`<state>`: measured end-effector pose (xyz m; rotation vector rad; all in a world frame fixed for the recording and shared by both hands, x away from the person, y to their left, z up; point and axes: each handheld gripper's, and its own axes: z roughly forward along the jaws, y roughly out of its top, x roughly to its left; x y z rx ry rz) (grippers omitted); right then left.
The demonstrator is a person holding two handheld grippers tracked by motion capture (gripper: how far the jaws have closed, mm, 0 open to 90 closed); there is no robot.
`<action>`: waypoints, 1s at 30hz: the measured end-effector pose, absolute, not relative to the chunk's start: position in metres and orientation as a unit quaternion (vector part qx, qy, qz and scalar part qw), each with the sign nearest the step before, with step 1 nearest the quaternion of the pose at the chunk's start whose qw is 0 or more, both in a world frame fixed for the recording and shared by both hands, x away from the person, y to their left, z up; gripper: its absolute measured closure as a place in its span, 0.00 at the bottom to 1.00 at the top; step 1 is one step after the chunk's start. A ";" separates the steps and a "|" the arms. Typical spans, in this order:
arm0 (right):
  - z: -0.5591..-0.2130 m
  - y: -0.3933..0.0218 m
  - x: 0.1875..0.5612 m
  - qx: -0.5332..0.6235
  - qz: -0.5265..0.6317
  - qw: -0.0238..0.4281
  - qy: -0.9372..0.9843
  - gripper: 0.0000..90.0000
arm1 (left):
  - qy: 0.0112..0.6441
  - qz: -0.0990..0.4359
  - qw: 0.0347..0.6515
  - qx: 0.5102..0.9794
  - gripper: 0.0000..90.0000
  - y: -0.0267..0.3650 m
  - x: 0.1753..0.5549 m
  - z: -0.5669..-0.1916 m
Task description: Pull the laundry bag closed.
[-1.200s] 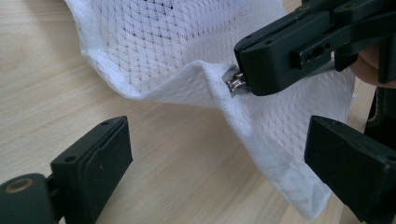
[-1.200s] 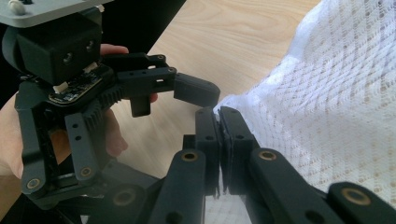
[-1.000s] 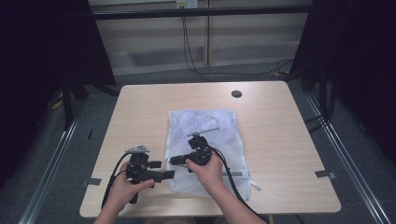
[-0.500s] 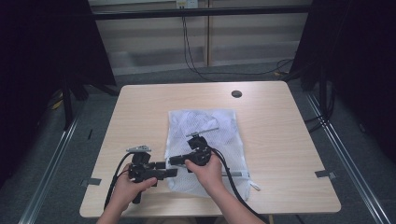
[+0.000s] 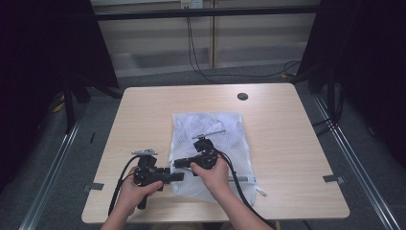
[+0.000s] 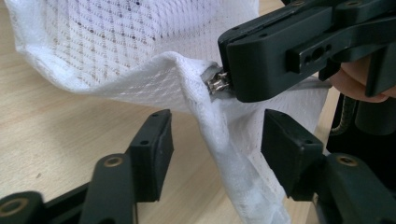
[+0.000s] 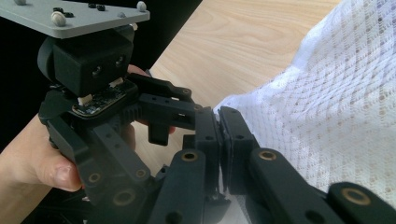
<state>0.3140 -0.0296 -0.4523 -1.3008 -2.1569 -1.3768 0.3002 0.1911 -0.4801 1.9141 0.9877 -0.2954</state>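
Observation:
A white mesh bag lies flat in the middle of the wooden table. My right gripper is at the bag's near left corner, shut on the metal zipper pull and lifting the mesh edge into a fold. In the right gripper view its jaws are pressed together on the mesh. My left gripper sits just left of it, jaws open. In the left gripper view the open left gripper straddles the hanging fold of mesh below the right gripper, not touching it.
A small black round cap sits near the table's far edge. The bag's zipper runs along its near edge. Cables trail from both grippers toward the table's front edge. Bare wood lies left and right of the bag.
My left gripper has slid a little to the right, closer to the bag's corner and the right gripper. The right gripper has stayed in place, still shut.

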 end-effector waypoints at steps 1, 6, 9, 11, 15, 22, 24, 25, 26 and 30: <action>-0.451 -0.030 0.314 -0.448 -0.477 0.136 -0.744 0.96 | 0.399 -0.121 0.464 0.782 0.54 0.191 0.301 -0.480; -0.451 -0.031 0.314 -0.448 -0.478 0.134 -0.743 0.96 | 0.408 -0.142 0.467 0.771 0.60 0.188 0.302 -0.482; -0.451 -0.031 0.313 -0.448 -0.478 0.135 -0.744 0.96 | 0.402 -0.150 0.466 0.774 0.65 0.187 0.303 -0.482; -0.452 -0.030 0.314 -0.448 -0.478 0.135 -0.743 0.96 | 0.402 -0.157 0.463 0.775 0.69 0.186 0.303 -0.482; -0.453 -0.029 0.313 -0.447 -0.477 0.137 -0.744 0.96 | 0.402 -0.162 0.462 0.774 0.74 0.187 0.304 -0.482; -0.453 -0.029 0.312 -0.448 -0.478 0.141 -0.742 0.96 | 0.395 -0.168 0.461 0.777 0.86 0.185 0.304 -0.482; -0.453 -0.030 0.312 -0.447 -0.479 0.140 -0.742 0.96 | 0.390 -0.163 0.461 0.780 0.90 0.186 0.304 -0.482; -0.453 -0.030 0.312 -0.448 -0.479 0.139 -0.742 0.96 | 0.390 -0.166 0.463 0.779 0.93 0.186 0.304 -0.482; -0.453 -0.030 0.312 -0.448 -0.479 0.139 -0.742 0.96 | 0.390 -0.169 0.463 0.778 0.95 0.186 0.304 -0.481; -0.453 -0.031 0.311 -0.445 -0.481 0.142 -0.742 0.96 | 0.392 -0.171 0.461 0.777 0.98 0.186 0.304 -0.480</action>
